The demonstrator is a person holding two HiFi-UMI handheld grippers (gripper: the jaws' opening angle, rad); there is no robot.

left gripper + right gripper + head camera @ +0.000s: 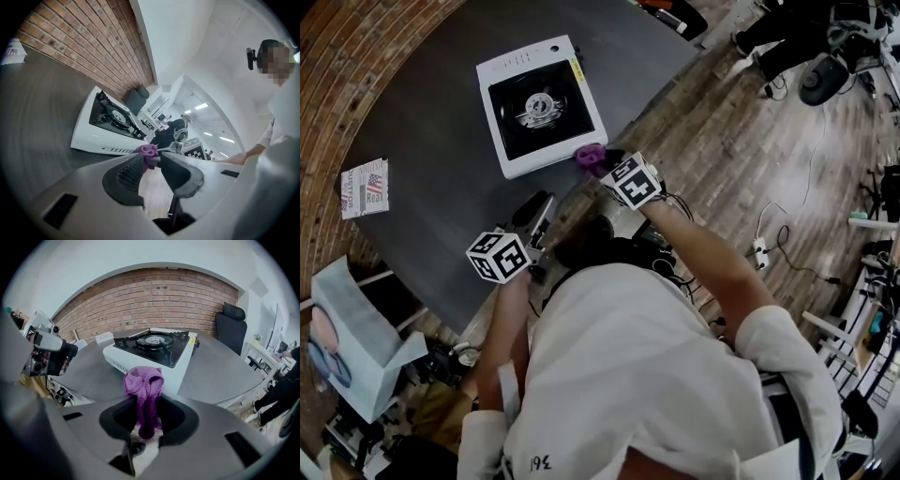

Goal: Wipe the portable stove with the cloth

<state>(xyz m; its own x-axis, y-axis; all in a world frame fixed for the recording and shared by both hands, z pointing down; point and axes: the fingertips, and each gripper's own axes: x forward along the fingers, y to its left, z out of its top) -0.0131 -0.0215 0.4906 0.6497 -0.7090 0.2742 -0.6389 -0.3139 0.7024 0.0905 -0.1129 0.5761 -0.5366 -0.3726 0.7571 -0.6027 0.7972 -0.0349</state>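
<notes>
Dark grey table (pixel 422 141), rounded edge, with brick wall beyond it and wood floor (pixel 722 169) to the right.

Portable stove (pixel 541 105): white body, black top, round burner in the middle. It sits on the table's far right part, its near-right corner close to the table edge.

Right gripper (pixel 146 405): tongs pinched on a purple cloth (pixel 143 383). A bunched end sticks out past the tips and a tail hangs down between the jaws. In the head view the cloth is at the table's right edge, just beside the stove's near side by the right corner. Cannot tell whether cloth and stove touch.

Left gripper (pixel 151 164): tongs spread, nothing between them. In the head view it is over the table's near edge, well short of the stove. Its own view points toward the stove's side, and the cloth shows just past the tips.

A printed leaflet (pixel 365 187) with a flag design lies flat at the table's left edge, well apart from the stove.

Person in a white shirt (pixel 647 375), both arms reaching forward.
</notes>
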